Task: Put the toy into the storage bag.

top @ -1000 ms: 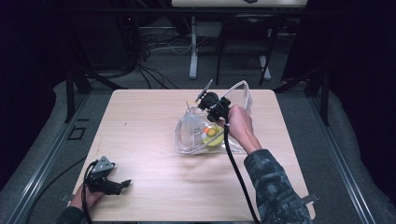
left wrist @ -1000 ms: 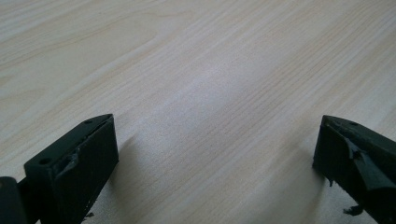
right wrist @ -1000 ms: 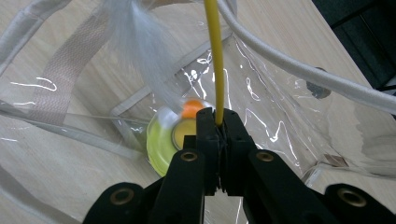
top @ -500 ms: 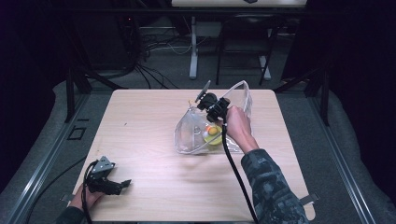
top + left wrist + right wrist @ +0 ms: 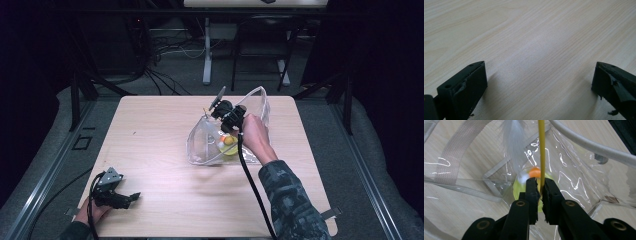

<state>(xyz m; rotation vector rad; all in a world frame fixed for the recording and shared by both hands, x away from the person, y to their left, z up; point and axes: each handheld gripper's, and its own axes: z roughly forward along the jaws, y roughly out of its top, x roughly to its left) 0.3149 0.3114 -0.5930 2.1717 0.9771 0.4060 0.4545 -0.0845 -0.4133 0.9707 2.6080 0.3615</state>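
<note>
Right gripper view: thin yellow stick, upright, white-feathered.

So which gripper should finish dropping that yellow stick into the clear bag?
Right. The right gripper has the yellow stick between its jaws, which have just been opening, inside the clear bag. The left gripper rests open at the table's near corner.

The right gripper has just been opening its jaws a little, with the thin yellow stick between them; in the right gripper view the pads sit close on either side of it. In the high view the right hand has shifted barely, if at all, over the clear bag.
</note>
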